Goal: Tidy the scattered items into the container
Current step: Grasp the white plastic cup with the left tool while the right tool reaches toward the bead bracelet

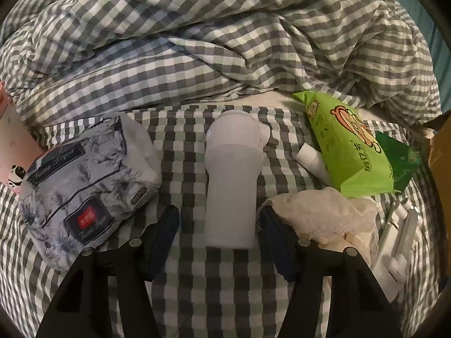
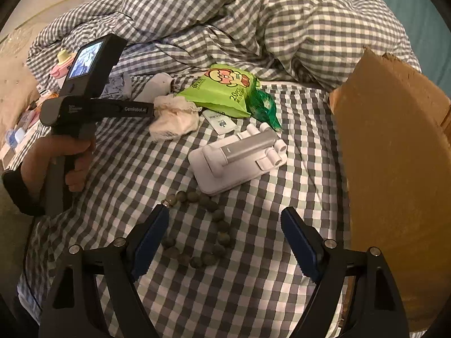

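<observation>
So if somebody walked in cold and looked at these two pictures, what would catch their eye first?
Probably the bright green wipes packet with a cartoon face, lying on the grey-and-white checked bedsheet below the rumpled duvet. Next, the big brown cardboard box standing at the right edge of the right wrist view. Closer in, a pale grey cylindrical bottle lies between the left gripper's open fingers, and a dark beaded bracelet lies ahead of the right gripper.

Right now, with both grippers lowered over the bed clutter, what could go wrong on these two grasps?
1. The left gripper straddles the white bottle without touching it; its right finger sits against the crumpled tissue and may snag it.
2. The right gripper is open over the bead bracelet; the loose loop could slip out or bunch the checked sheet.
</observation>
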A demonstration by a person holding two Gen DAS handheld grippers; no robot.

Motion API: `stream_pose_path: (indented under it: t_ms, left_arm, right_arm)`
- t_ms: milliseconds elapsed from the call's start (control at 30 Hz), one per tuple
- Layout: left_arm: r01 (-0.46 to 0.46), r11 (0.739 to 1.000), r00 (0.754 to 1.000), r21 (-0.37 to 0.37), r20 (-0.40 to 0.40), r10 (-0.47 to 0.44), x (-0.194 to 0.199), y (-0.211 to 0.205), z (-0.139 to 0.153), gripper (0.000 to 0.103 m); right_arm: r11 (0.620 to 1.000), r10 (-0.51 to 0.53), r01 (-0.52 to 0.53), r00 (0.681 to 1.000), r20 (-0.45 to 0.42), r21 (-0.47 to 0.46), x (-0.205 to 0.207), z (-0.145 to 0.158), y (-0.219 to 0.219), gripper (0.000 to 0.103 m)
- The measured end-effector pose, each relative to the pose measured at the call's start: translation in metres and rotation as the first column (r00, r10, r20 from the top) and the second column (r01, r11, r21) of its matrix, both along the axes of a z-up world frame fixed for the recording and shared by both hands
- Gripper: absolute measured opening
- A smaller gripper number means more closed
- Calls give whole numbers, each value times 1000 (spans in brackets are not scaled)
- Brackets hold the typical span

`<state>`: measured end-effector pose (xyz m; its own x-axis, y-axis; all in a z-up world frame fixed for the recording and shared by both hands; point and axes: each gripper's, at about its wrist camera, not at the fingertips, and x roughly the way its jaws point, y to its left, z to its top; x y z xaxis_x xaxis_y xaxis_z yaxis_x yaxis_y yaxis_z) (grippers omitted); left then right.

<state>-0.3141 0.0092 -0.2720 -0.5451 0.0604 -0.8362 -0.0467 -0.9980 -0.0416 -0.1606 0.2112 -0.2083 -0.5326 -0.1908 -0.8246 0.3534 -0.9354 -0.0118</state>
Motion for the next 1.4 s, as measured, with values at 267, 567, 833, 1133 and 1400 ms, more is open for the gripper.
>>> stream_pose_path:
  t_ms: [267, 567, 833, 1133, 1400]
  left_arm:
    - [-3, 1000, 1000, -9, -19, 3, -7, 9, -1, 32]
    - [-15, 1000, 998, 18, -66, 16, 18, -6, 29, 32]
    - [-39, 999, 990, 23, -138, 42, 56, -26, 73, 32]
    - [-88, 995, 980, 44, -177, 95, 92, -62, 105, 32]
    - [-137, 990, 972, 43, -187, 143, 121, -84, 115, 32]
  right_arm:
    - [1000, -9, 9, 1000, 14, -10, -1, -6, 5, 82]
    - [1000, -10, 10, 1000, 22, -16, 2, -9, 4, 82]
    - [999, 40, -39, 998, 42, -10, 5, -19, -22, 82]
    - [998, 54, -56, 997, 53, 31, -4, -36, -48, 82]
    - [997, 31, -35, 997, 66, 64, -10, -49, -54, 82]
